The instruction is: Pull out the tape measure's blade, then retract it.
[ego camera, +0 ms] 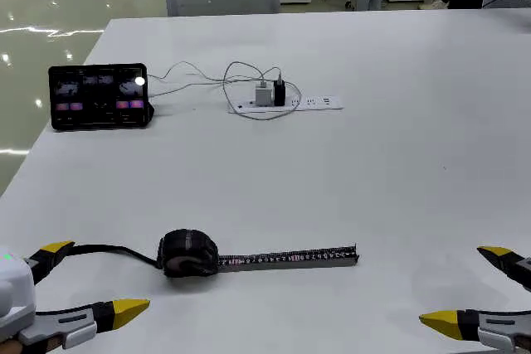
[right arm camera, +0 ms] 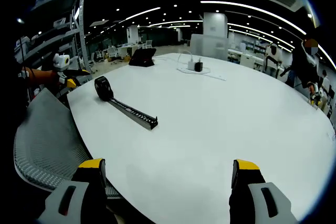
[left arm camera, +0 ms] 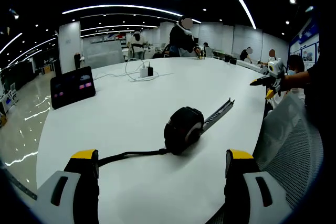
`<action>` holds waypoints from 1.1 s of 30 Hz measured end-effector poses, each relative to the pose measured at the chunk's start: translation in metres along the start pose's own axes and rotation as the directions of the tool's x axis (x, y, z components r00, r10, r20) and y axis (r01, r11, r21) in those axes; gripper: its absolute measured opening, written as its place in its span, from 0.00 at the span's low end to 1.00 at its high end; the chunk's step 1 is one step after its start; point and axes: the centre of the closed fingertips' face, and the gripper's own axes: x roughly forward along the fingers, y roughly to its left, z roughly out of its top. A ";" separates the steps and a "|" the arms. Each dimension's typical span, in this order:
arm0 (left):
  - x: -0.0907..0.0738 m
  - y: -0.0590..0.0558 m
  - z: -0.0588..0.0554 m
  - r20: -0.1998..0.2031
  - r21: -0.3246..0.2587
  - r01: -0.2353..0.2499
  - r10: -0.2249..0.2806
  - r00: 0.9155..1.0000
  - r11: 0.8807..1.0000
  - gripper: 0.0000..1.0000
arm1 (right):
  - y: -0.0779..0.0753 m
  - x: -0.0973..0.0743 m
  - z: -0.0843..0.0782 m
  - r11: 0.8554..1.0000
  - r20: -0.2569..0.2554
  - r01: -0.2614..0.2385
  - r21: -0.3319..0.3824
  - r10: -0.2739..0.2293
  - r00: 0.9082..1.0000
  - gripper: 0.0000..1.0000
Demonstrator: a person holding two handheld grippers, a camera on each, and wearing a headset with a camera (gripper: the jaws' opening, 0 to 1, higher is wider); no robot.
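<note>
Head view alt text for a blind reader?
A black tape measure lies on a white table, blade extended rightward. The left gripper and right gripper are open at the bottom corners; a tablet and power strip lie behind.

Ahead of the left fingers (left arm camera: pixel 84 157), the tape measure (left arm camera: pixel 184 128) looks matt black rubber. The worktop (ego camera: pixel 398 163) is smooth, faintly glossy.

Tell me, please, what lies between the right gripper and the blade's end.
Bare white table, as the right gripper view shows; nothing rests between the right gripper and blade.
</note>
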 end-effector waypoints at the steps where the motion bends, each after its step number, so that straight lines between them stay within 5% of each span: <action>1: 0.000 0.000 -0.001 -0.005 0.001 0.000 0.000 1.000 1.000 0.99 | 0.001 0.000 -0.001 1.000 -0.005 -0.003 -0.003 0.003 1.000 0.99; 5: 0.000 0.002 -0.003 -0.011 0.003 -0.008 0.008 1.000 1.000 0.99 | 0.002 -0.002 -0.004 1.000 -0.022 -0.012 -0.014 0.012 1.000 0.99; 8: 0.000 -0.002 0.003 0.020 -0.015 0.004 -0.003 1.000 1.000 0.99 | 0.000 -0.002 0.000 1.000 -0.009 -0.015 -0.023 0.015 1.000 0.99; 14: 0.002 -0.003 -0.005 -0.013 -0.028 0.010 -0.011 1.000 1.000 0.99 | 0.000 0.001 0.003 0.998 -0.024 -0.024 -0.049 0.023 0.999 0.99; 19: 0.006 -0.005 0.000 -0.014 -0.036 0.013 -0.013 1.000 0.999 0.99 | 0.001 0.006 0.000 0.995 -0.074 -0.040 -0.089 0.033 0.997 0.99; 27: 0.019 -0.022 0.012 -0.008 -0.015 0.042 -0.042 0.999 0.999 0.99 | 0.003 0.010 0.005 0.992 -0.102 -0.062 -0.114 0.051 0.994 0.99; 33: 0.034 -0.035 0.017 -0.043 -0.033 0.057 -0.058 0.997 0.998 0.99 | 0.004 0.015 0.014 0.983 -0.115 -0.092 -0.161 0.074 0.991 0.99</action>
